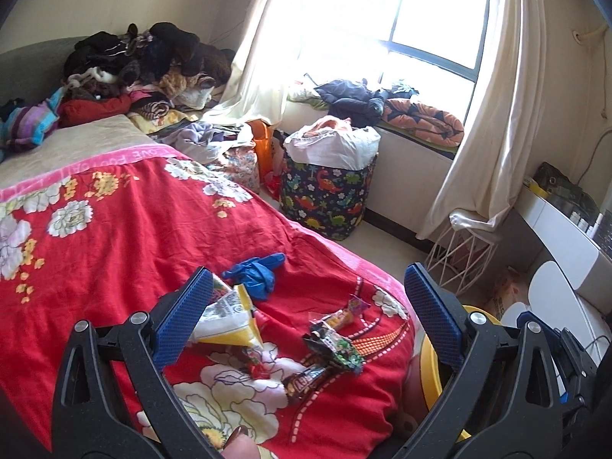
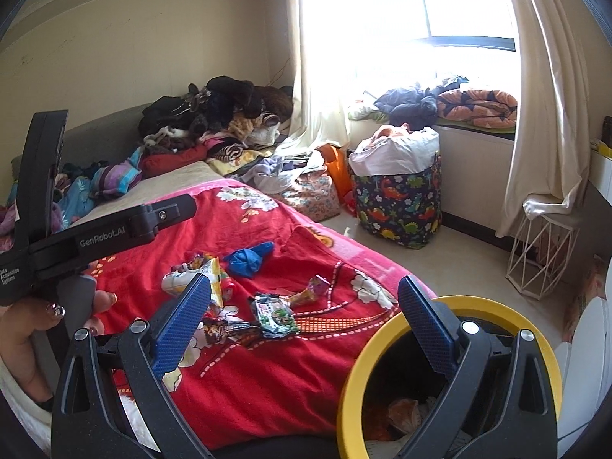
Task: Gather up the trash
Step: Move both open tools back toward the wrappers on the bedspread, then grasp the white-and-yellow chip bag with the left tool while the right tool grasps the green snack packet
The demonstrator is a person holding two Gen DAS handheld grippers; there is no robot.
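Note:
Several pieces of trash lie on the red flowered blanket (image 1: 114, 237): a blue glove (image 1: 254, 273) (image 2: 246, 259), a white-and-yellow wrapper (image 1: 227, 321) (image 2: 193, 277), a green snack wrapper (image 1: 336, 344) (image 2: 275, 315), a small colourful candy wrapper (image 1: 350, 311) (image 2: 311, 290) and a brown bar wrapper (image 1: 306, 376) (image 2: 225, 331). A yellow-rimmed trash bin (image 2: 451, 304) (image 1: 430, 367) stands by the bed's near corner, with trash inside. My left gripper (image 1: 306, 302) hangs open above the wrappers. My right gripper (image 2: 304, 311) is open over the bed edge and bin rim. A hand (image 2: 34, 329) holds the left gripper.
Clothes are piled at the bed's far end (image 1: 145, 61). A dinosaur-print basket (image 1: 329, 191) (image 2: 397, 202) and an orange bag (image 1: 264, 145) stand on the floor under the window. A white wire stand (image 2: 543, 252) sits by the curtain, and white furniture (image 1: 566, 237) lines the right wall.

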